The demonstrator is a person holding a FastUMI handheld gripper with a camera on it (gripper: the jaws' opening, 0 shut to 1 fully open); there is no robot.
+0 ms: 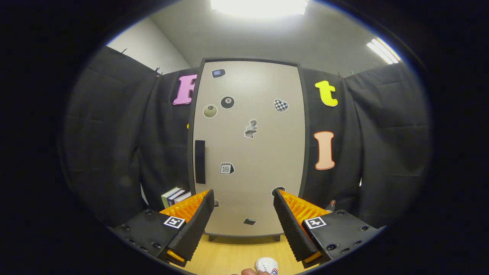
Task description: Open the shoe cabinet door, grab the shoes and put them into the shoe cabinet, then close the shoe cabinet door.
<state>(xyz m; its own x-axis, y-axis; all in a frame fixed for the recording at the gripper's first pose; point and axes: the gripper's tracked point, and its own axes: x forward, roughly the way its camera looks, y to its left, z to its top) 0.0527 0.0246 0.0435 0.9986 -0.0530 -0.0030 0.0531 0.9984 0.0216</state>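
Note:
The shoe cabinet (248, 152) stands upright beyond my fingers on a wooden surface, its beige door shut and dotted with several stickers. A dark vertical handle (199, 161) sits on the door's left side, above and just beyond my left fingertip. My gripper (243, 196) is open, its fingers wide apart with nothing between them, pointing at the lower part of the door. A white shoe (266, 265) lies on the wood below and between my fingers, partly cut off.
Several books (175, 196) stand left of the cabinet, behind my left finger. A small dark item (331, 205) peeks up behind my right finger. The wooden surface (229, 254) runs from the cabinet's base toward me. Black cloth walls flank the cabinet.

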